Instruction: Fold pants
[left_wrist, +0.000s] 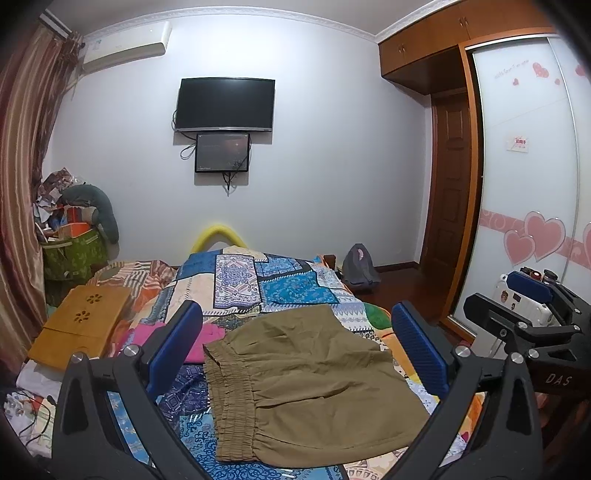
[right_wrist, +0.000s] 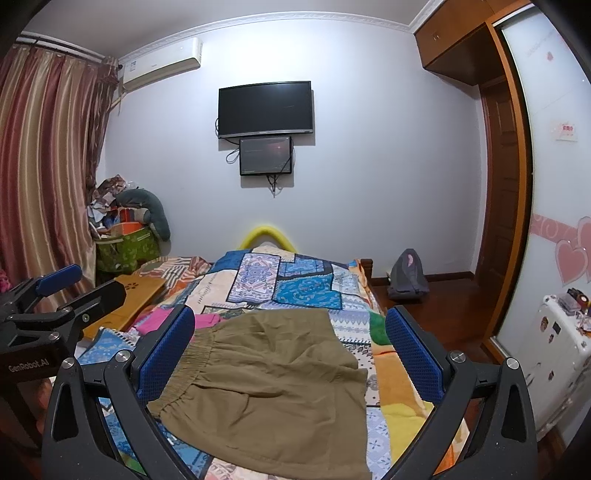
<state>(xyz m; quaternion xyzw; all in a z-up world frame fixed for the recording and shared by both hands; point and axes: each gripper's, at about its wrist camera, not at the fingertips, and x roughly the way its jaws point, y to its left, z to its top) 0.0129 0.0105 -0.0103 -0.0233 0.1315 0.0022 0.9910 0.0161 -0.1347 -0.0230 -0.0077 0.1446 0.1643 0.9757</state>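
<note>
Both grippers hang wide open and empty, left gripper (left_wrist: 295, 350) and right gripper (right_wrist: 290, 354), above the khaki pants (left_wrist: 310, 384) lying folded on the patchwork bedspread (left_wrist: 288, 284). Risk: a shallow pinch could catch one layer only, dragging the fold apart.

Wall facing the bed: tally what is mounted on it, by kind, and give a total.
Screens: 2, a large dark one and a smaller one hung right below it, cables trailing from both.
Air conditioners: 1, a white unit high up near the curtain.
Total: 3
</note>
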